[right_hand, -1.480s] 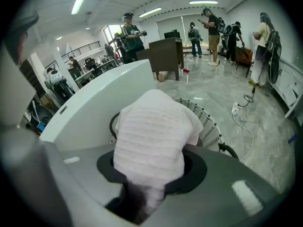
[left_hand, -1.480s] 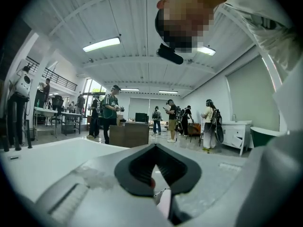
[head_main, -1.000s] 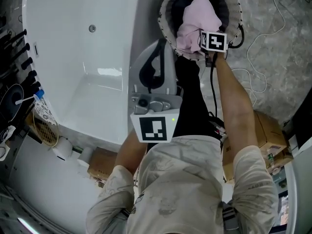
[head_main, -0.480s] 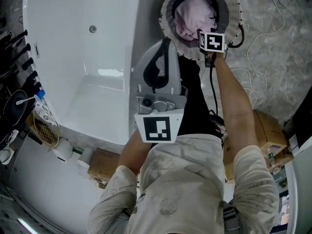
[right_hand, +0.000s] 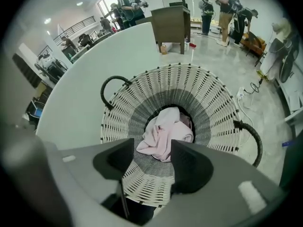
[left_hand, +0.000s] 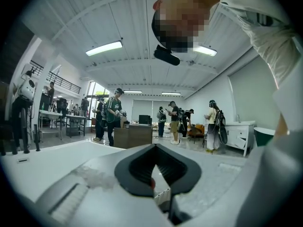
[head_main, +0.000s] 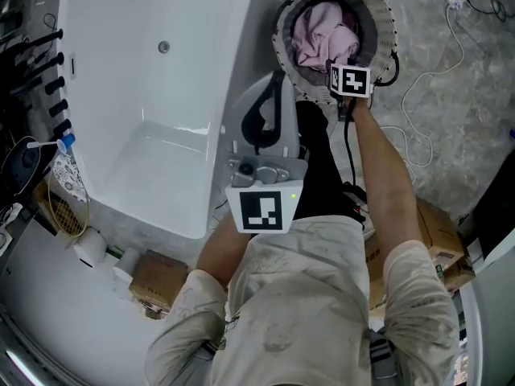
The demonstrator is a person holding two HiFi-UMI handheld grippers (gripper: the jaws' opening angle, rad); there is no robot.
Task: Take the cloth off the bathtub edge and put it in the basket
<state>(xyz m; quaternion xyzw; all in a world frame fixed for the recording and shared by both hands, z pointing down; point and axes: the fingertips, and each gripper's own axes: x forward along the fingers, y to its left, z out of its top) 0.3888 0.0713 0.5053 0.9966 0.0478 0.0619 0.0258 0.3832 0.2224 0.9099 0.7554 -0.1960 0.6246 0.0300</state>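
The pink cloth (head_main: 322,39) lies crumpled at the bottom of the round woven basket (head_main: 386,22), which stands on the floor beside the white bathtub (head_main: 153,95). My right gripper (head_main: 342,64) hovers over the basket's near rim, its marker cube on top. In the right gripper view its jaws (right_hand: 152,145) stand apart and open, and the cloth (right_hand: 163,134) rests below them inside the basket (right_hand: 208,98), free of the pads. My left gripper (head_main: 276,83) is held over the tub's rim, shut and empty. In its own view it (left_hand: 154,148) points up into the room.
Cardboard boxes (head_main: 438,232) sit on the grey floor at my right, with another (head_main: 153,276) by the tub's near end. A white cable (head_main: 426,87) trails past the basket. Bottles and a rack (head_main: 48,95) line the tub's far side. People stand in the background.
The cloth has left my right gripper's jaws and dropped from above the rim to the basket's bottom. The jaws have parted, and the right gripper has drawn back slightly.
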